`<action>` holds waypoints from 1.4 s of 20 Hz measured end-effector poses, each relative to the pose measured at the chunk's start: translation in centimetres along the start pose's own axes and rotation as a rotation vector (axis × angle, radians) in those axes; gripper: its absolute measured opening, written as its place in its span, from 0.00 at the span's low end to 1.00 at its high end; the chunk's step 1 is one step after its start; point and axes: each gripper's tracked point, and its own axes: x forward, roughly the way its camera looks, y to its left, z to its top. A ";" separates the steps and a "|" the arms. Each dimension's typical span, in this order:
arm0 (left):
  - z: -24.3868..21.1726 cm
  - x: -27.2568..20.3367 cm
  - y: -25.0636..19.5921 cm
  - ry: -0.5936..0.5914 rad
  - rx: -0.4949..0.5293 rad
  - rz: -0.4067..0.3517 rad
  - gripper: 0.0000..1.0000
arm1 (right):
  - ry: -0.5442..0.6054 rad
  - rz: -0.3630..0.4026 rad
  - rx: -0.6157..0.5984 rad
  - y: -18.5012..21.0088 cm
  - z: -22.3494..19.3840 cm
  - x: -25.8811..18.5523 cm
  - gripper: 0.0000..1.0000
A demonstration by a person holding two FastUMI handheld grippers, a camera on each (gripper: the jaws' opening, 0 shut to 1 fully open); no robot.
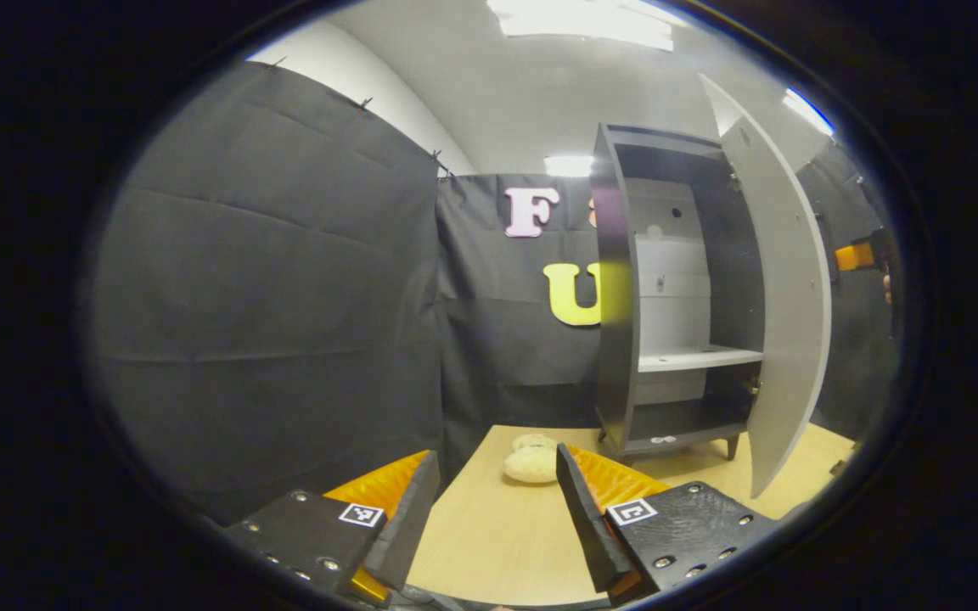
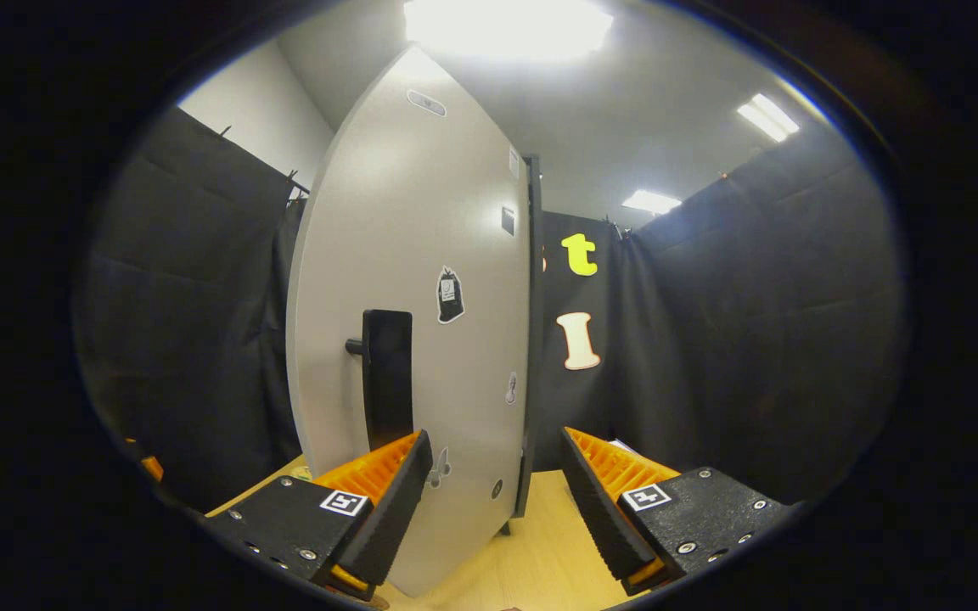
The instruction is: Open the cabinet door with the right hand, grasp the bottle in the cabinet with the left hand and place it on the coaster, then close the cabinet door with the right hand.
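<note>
Left gripper hangs released over the near table, holding nothing. Farther off, the cabinet stands with its door swung wide; I cannot make out the bottle inside. Right gripper, fingers spread and empty, faces the door's handle.

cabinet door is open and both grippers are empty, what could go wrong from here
1. The cabinet door stands close before the open right gripper, its handle just ahead; a careless move could knock it.
2. I can't make out a bottle in the cabinet, so the open left gripper may reach in blind.
3. The coaster sits near the cabinet's foot, easy to nudge.
</note>
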 end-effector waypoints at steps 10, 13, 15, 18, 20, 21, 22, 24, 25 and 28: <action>-0.2 -1.7 2.3 0.008 -0.003 0.066 0.85 | -0.038 0.143 0.050 7.3 0.0 3.1 0.94; -0.4 -1.8 2.5 0.014 -0.011 0.077 0.80 | -0.050 0.174 0.024 9.3 -0.1 4.0 0.92; -0.4 -1.8 2.5 0.013 -0.015 0.077 0.80 | -0.047 0.182 0.021 9.8 -0.5 4.1 0.95; 0.2 -1.6 2.5 0.014 -0.018 0.057 0.80 | -0.052 0.195 0.029 9.7 -1.0 3.8 0.95; 0.7 -1.2 2.0 0.014 -0.022 0.037 0.80 | -0.053 0.192 0.024 9.2 -1.2 3.4 0.94; 1.1 -0.9 1.6 0.012 -0.023 0.029 0.80 | -0.052 0.187 0.019 8.6 -1.4 3.3 0.94; 1.4 -0.5 0.8 0.009 -0.020 0.023 0.80 | -0.057 0.184 0.015 8.1 -1.4 2.7 0.94; 2.2 -0.2 -0.7 0.002 -0.011 0.007 0.80 | -0.060 0.170 0.017 6.5 -1.3 1.6 0.94; 2.5 -0.1 -1.8 -0.001 -0.009 -0.006 0.80 | -0.059 0.161 0.022 5.5 -1.4 1.2 0.94; 4.1 0.3 -4.8 -0.019 -0.020 -0.035 0.80 | -0.050 0.135 0.035 2.1 -1.9 0.1 0.94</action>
